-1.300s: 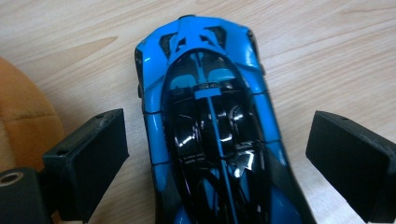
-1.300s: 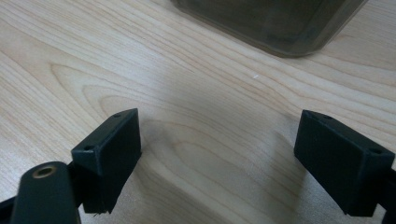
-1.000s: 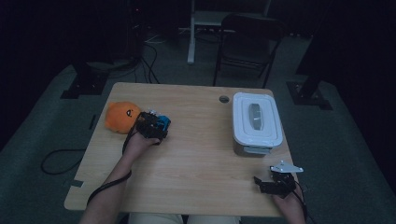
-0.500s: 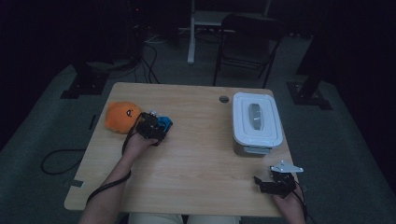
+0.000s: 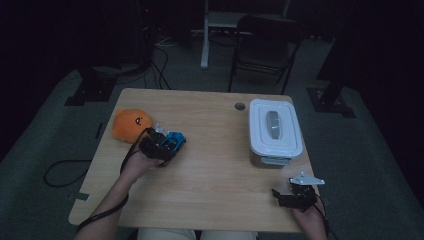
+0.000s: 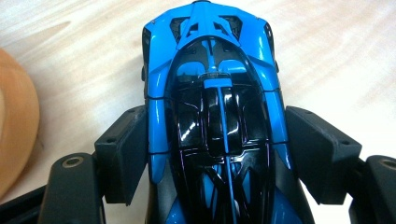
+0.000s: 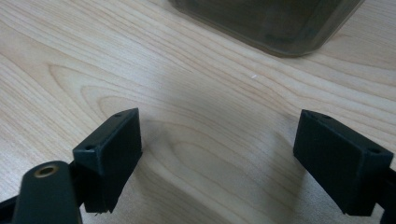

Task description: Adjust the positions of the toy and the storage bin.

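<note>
A blue and black toy car (image 6: 215, 116) sits between the jaws of my left gripper (image 6: 215, 144). Both pads (image 6: 123, 154) press its sides after the jaws have just been closing on it. In the high view my left gripper (image 5: 167, 145) holds the car (image 5: 176, 140) at the table's left, just right of an orange plush toy (image 5: 131, 124). My right gripper (image 5: 286, 196) rests at the near right corner of the table. Its jaws stand wide apart over bare wood (image 7: 219, 154), open with nothing between them.
A white lidded container (image 5: 275, 130) with a grey handle stands at the right of the wooden table (image 5: 210, 200); its lower edge (image 7: 271, 23) lies ahead of my right gripper. The orange plush (image 6: 14, 121) lies left of the car. A chair stands beyond the table.
My left gripper has shifted a little toward the near side with the blue car, away from the orange plush. The right hand has stayed in place.
</note>
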